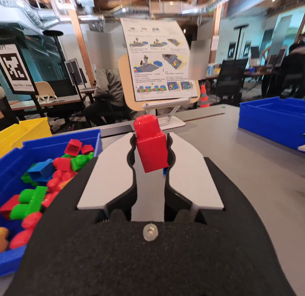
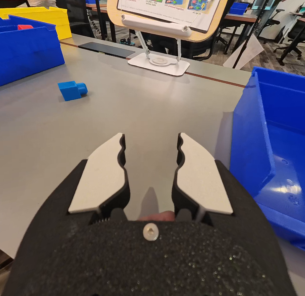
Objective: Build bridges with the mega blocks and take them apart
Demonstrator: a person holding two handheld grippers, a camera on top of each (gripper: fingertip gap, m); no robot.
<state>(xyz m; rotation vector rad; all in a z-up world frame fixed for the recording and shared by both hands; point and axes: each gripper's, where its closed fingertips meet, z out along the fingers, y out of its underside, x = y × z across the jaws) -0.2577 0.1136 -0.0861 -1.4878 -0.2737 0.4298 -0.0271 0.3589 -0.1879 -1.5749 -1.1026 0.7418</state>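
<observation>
My left gripper [image 1: 151,140] is shut on a red one-stud block [image 1: 151,146] and holds it stud up, tilted, above the grey table [image 1: 231,156]. A sliver of a blue block [image 1: 165,171] shows on the table behind its right finger. A blue bin [image 1: 33,149] full of red, green and blue blocks [image 1: 49,177] stands to its left. My right gripper [image 2: 151,137] is open and empty, low over the table [image 2: 132,106]. A blue one-stud block [image 2: 72,90] lies on its side at the left, well ahead of the right gripper.
An empty blue bin [image 2: 270,139] stands at the right, also in the left wrist view [image 1: 270,121]. The blocks bin [image 2: 28,51] and a yellow bin [image 2: 54,18] stand at the back left. An instruction board on a white stand [image 2: 158,61] stands at the far edge.
</observation>
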